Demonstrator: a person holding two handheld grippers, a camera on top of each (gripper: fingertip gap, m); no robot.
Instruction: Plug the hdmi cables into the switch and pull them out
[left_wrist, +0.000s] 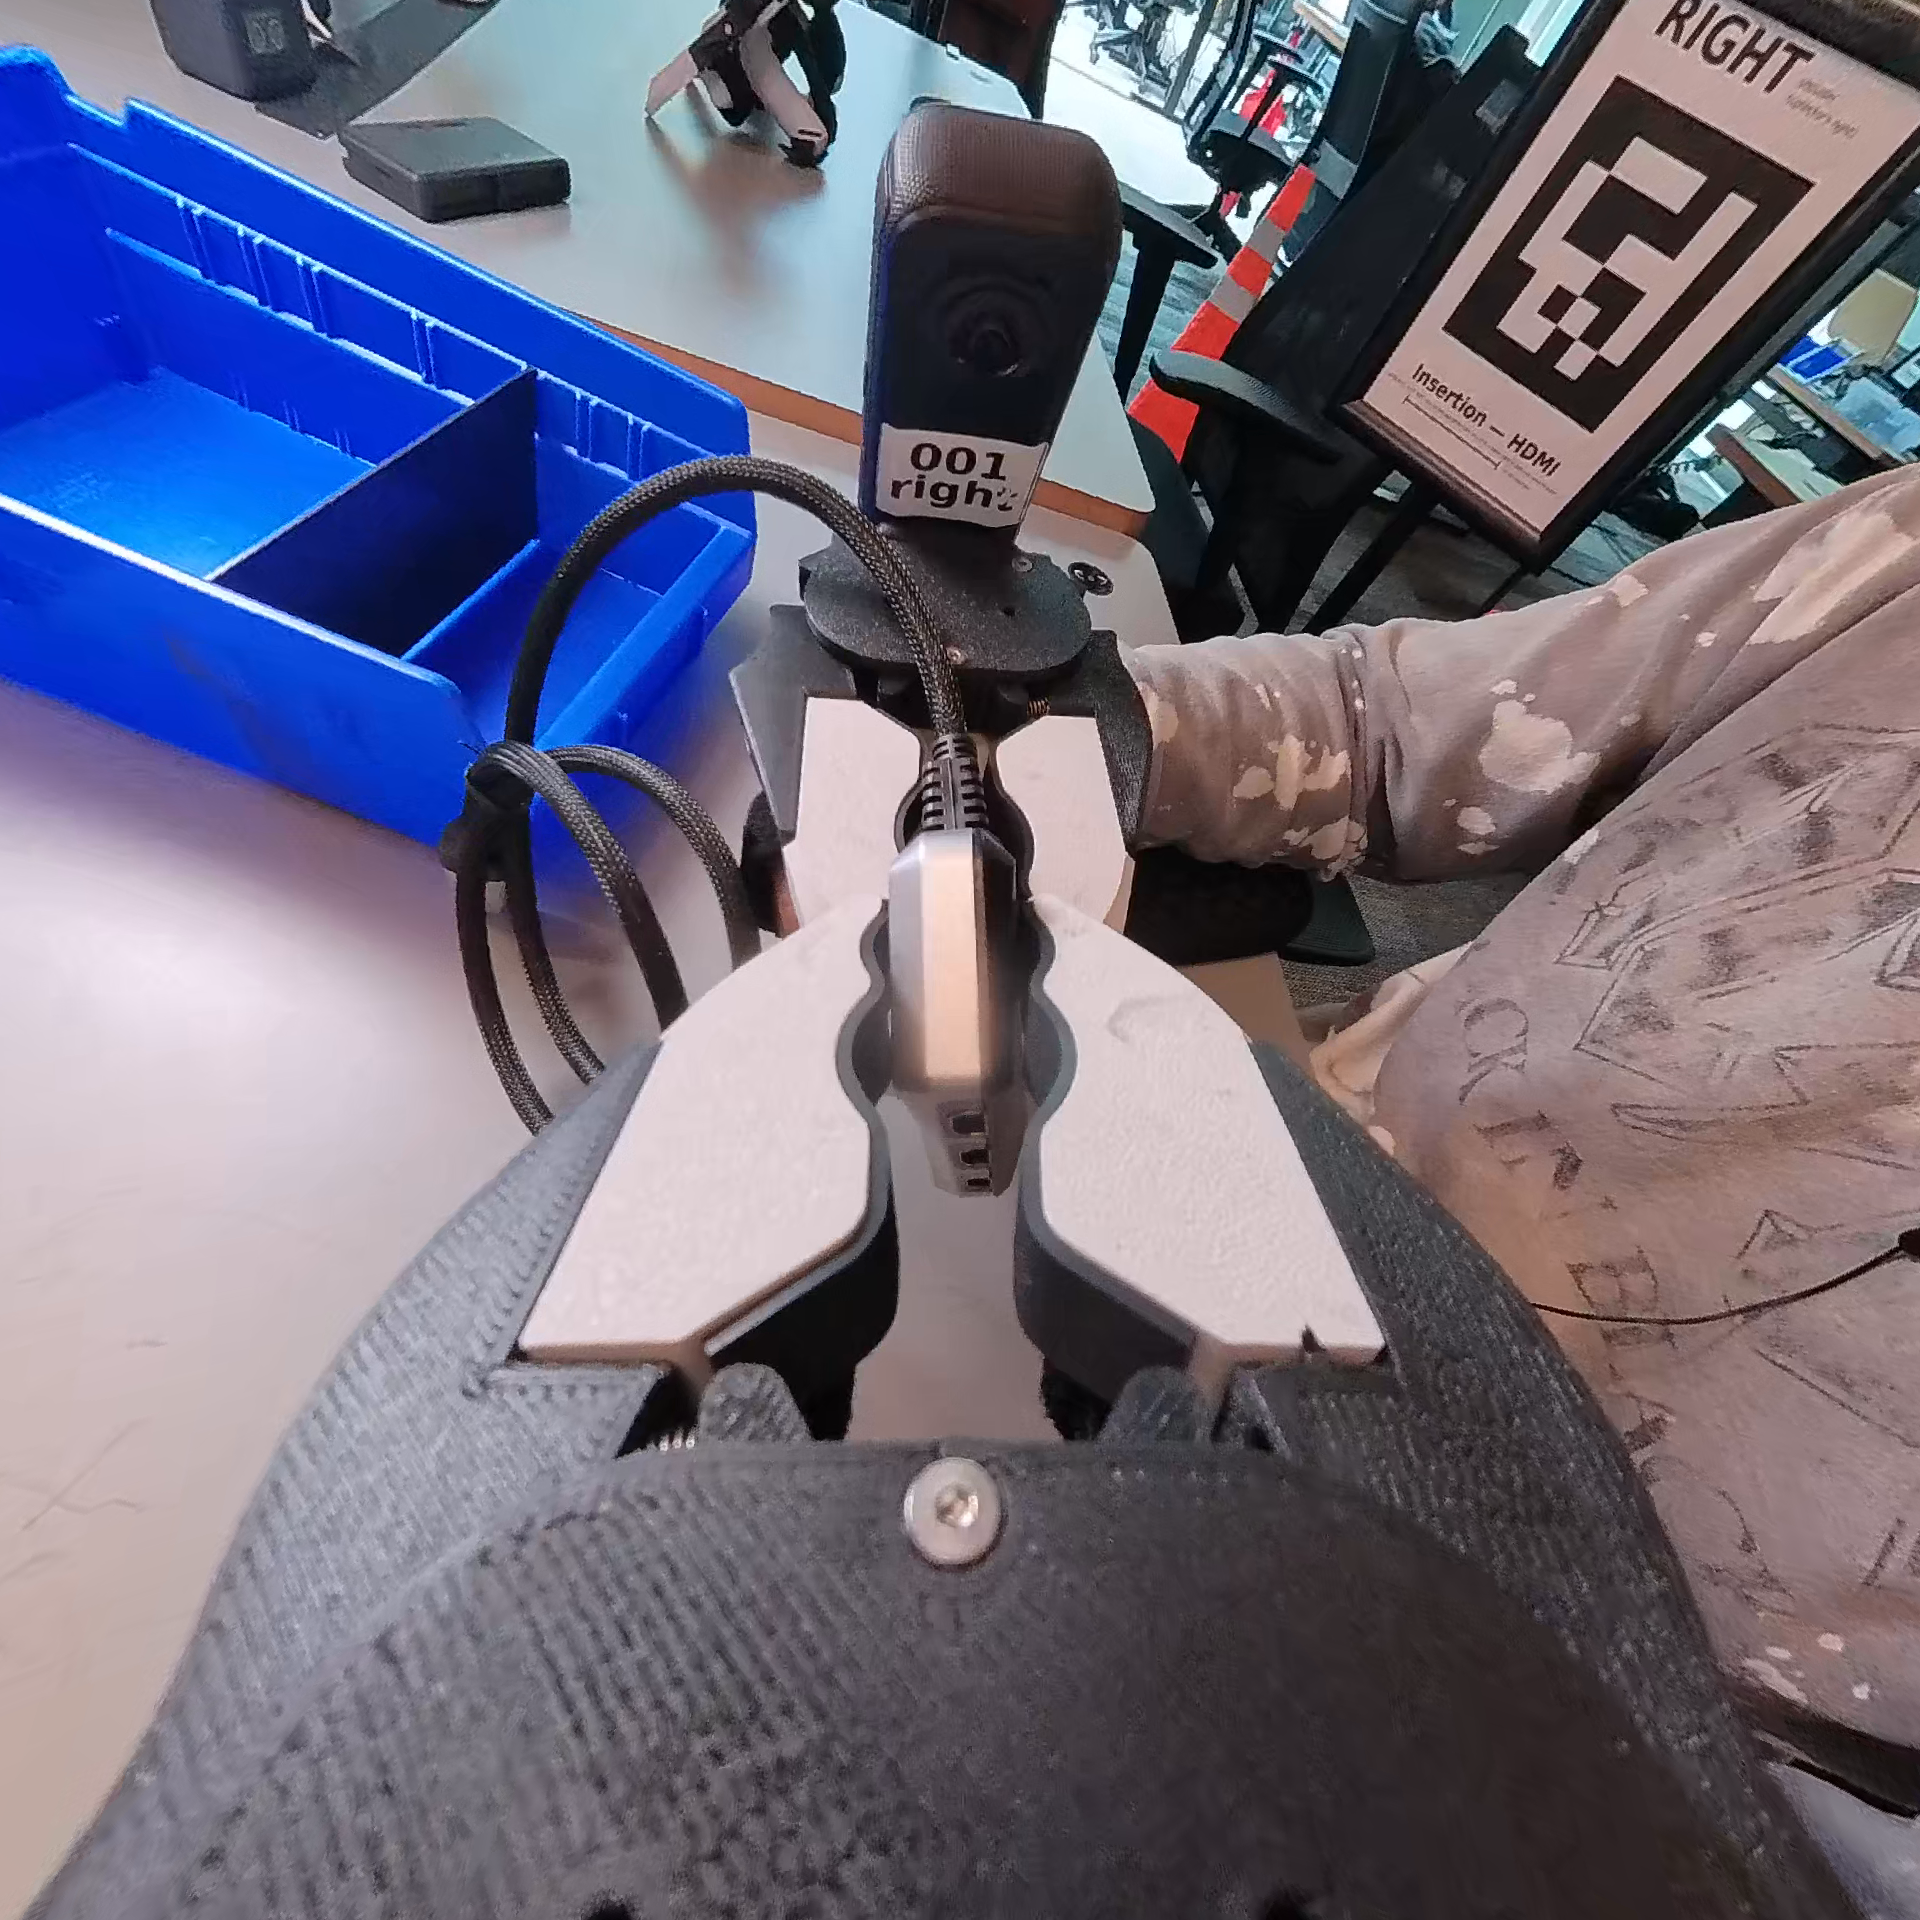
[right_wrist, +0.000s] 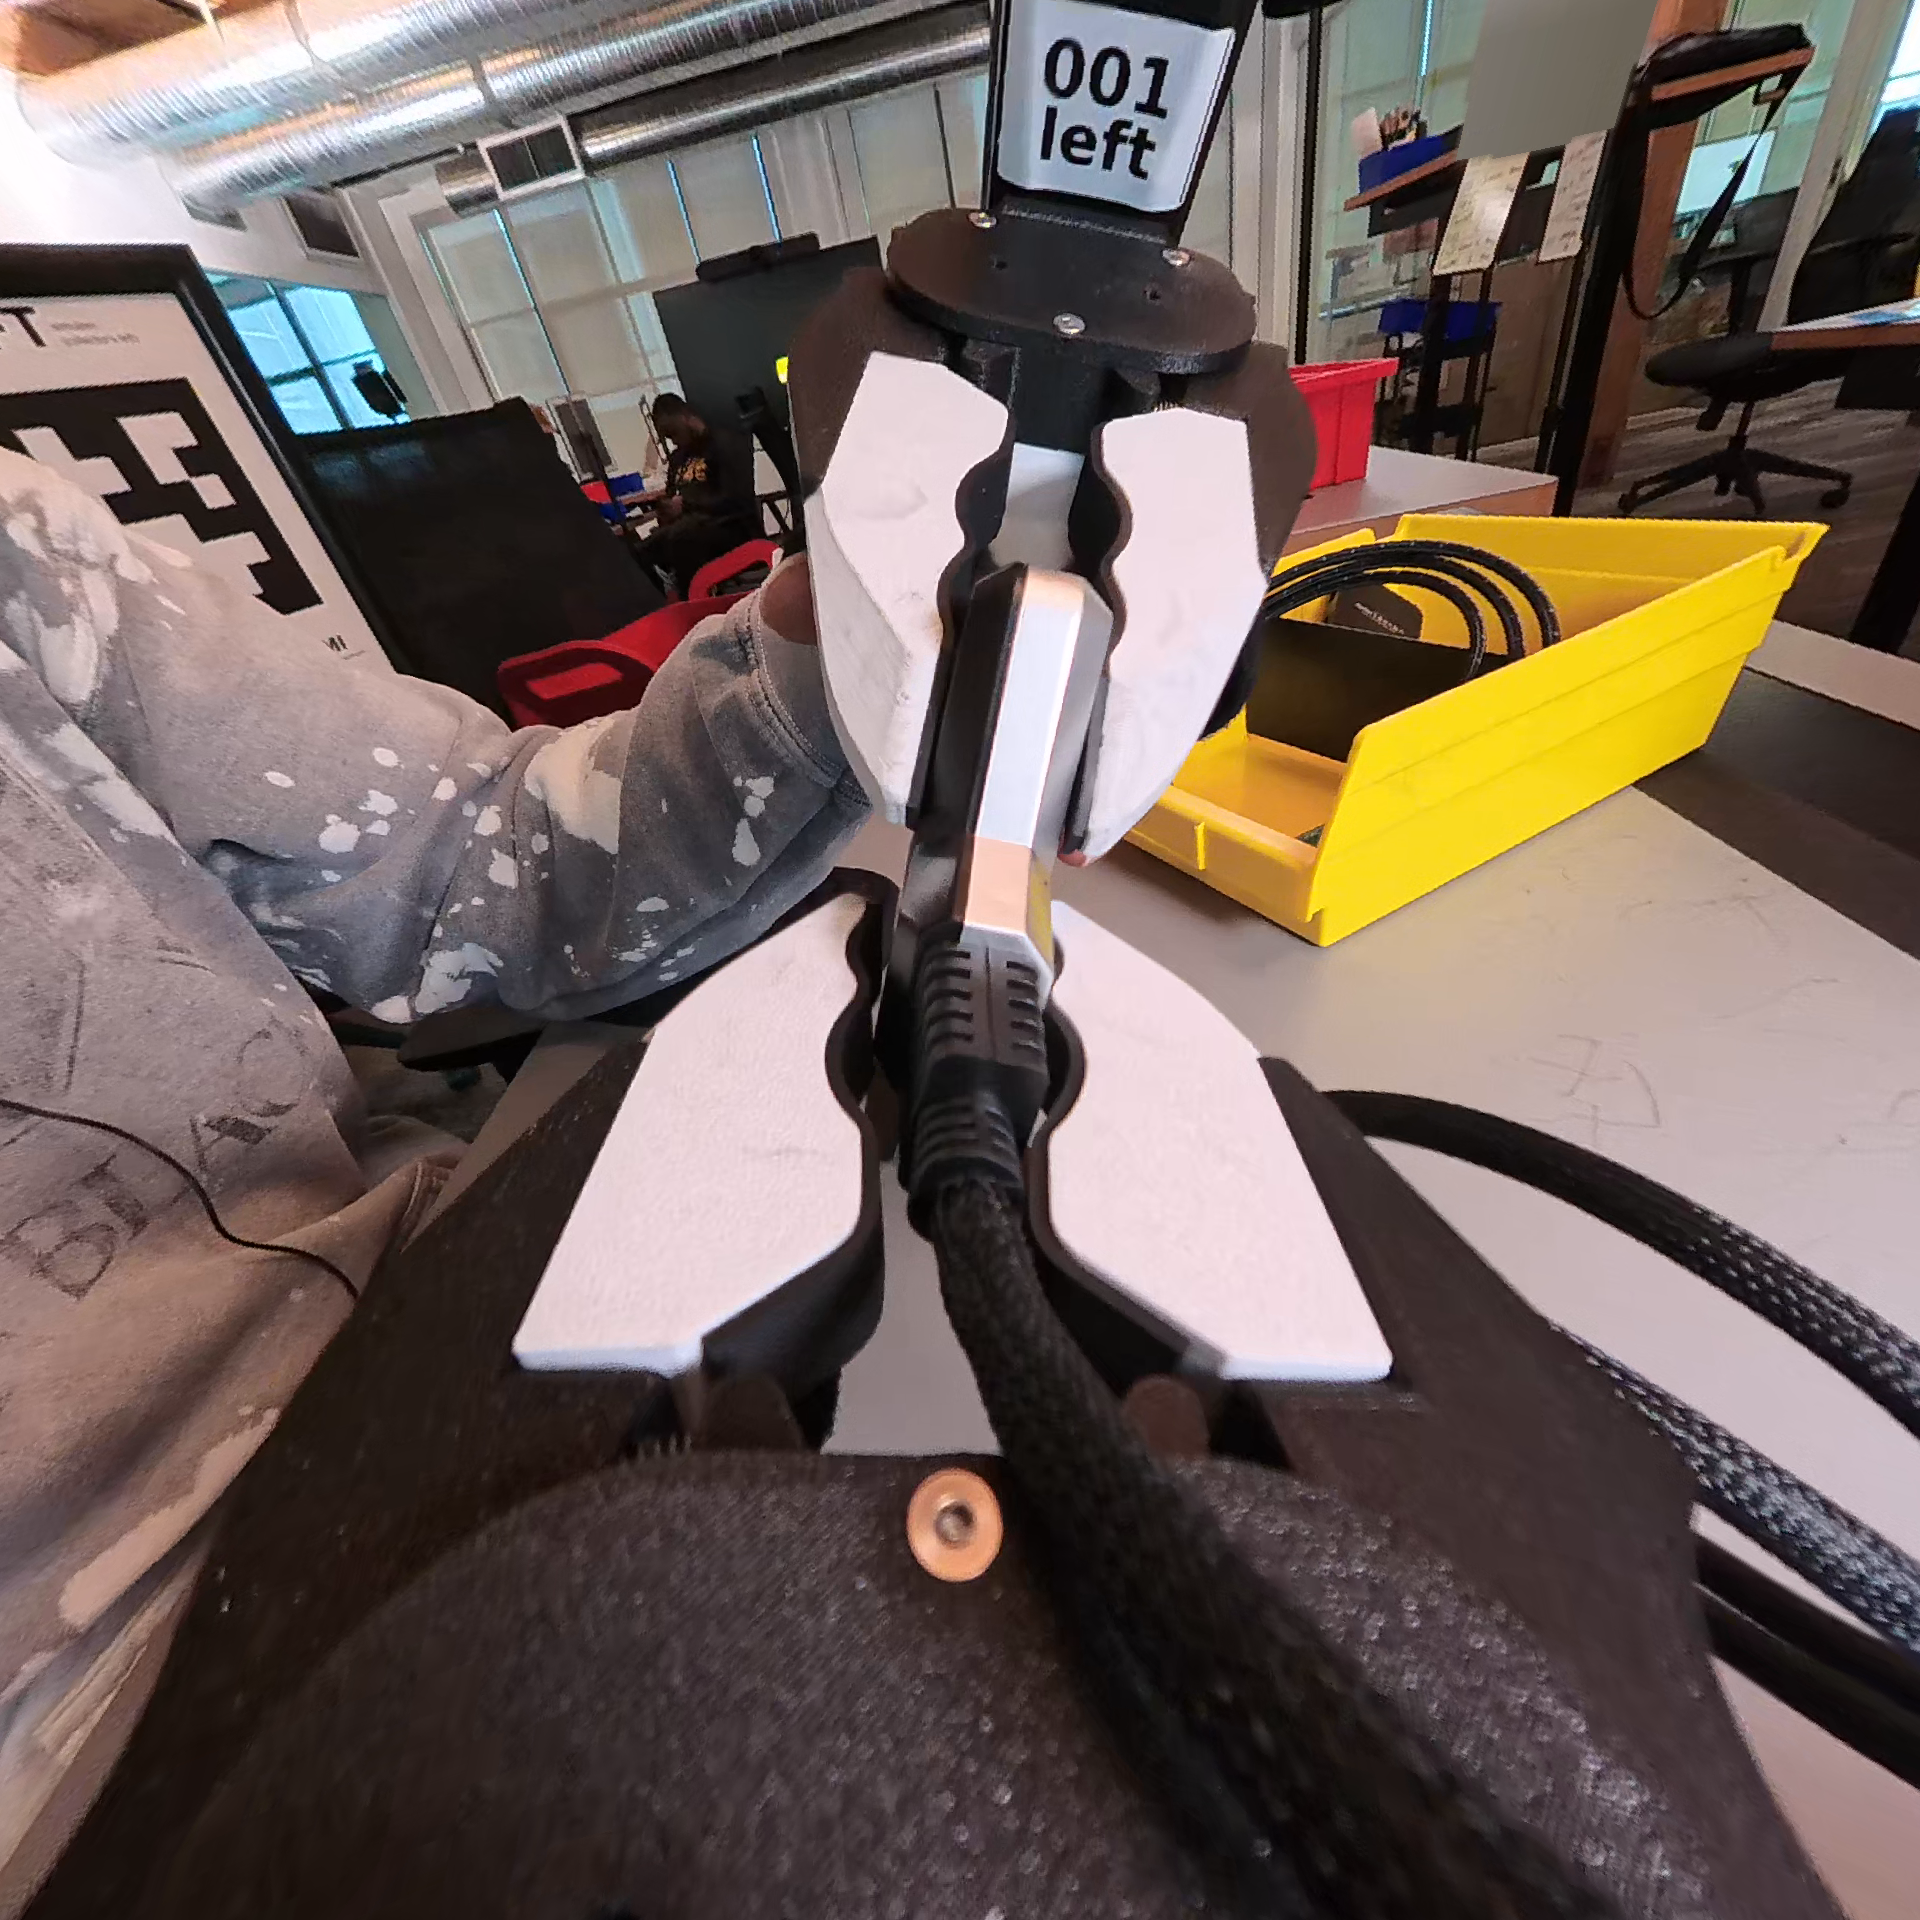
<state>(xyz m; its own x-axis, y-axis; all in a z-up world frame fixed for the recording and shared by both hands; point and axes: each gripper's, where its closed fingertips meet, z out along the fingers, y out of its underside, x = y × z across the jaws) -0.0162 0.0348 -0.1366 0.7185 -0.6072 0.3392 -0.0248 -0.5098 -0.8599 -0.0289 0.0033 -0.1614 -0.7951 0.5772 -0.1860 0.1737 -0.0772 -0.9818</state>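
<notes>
Two hand-held grippers are held nose to nose above a grey counter (left_wrist: 208, 1091), joined by a switch and a cable.

The silver switch (left_wrist: 951, 997) is clamped between the white fingers of the left hand-held gripper (left_wrist: 951, 1039), with three small ports seen on its near edge. At its far end, the black HDMI cable plug (right_wrist: 977, 1029) is gripped by the closed right hand-held gripper (right_wrist: 961, 1049) and appears seated in the switch. The braided cable (left_wrist: 582, 831) is looped on the counter beside a blue bin (left_wrist: 312, 499). A yellow bin (right_wrist: 1507, 717) holding more cables is seen to the right.
</notes>
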